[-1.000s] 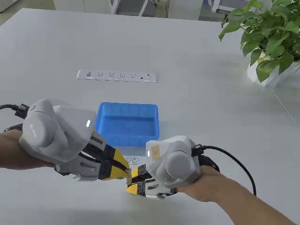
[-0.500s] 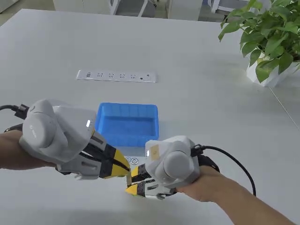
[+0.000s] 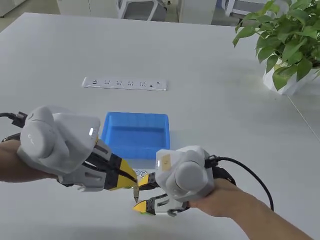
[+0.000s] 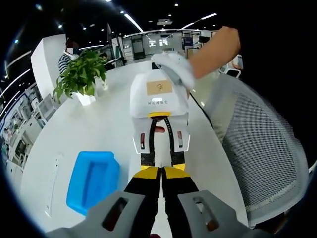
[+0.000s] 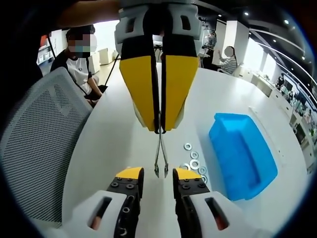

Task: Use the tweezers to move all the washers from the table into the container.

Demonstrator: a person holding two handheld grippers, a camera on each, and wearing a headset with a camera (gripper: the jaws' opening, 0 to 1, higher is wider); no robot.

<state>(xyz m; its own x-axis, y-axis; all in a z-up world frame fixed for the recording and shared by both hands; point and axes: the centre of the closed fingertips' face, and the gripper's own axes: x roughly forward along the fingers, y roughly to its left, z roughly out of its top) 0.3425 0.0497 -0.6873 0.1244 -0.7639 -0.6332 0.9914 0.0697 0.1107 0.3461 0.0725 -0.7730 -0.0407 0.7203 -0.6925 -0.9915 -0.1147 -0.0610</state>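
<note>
My left hand-held gripper (image 5: 159,128) is clenched on the tweezers (image 5: 159,153), pinching them at their joined end. Seen from the right gripper view, the tweezers point straight out of those shut jaws toward me. Their long axis runs nearly in line with the two hand-held grippers, which face each other nose to nose. My right hand-held gripper (image 5: 158,173) is released, its jaws standing apart, and the tweezer tips lie just in the gap between them without touching either one.

That line is what the next move turns on. I judge this a handover or a re-grip. The right jaws only have to close across the two legs, but they sit at the very tips, so I'd want them further along the legs before squeezing. Otherwise the tips get no room to work.

The washers (image 5: 194,161) lie in a small cluster on the desk (image 3: 210,100), just beside the tweezer tips on the side toward the container (image 5: 242,148). In the head view they sit between the hand-held grippers and the container's near wall. None are in the container yet, as far as I can see. The right hand-held gripper is the nearer one to them.
</note>
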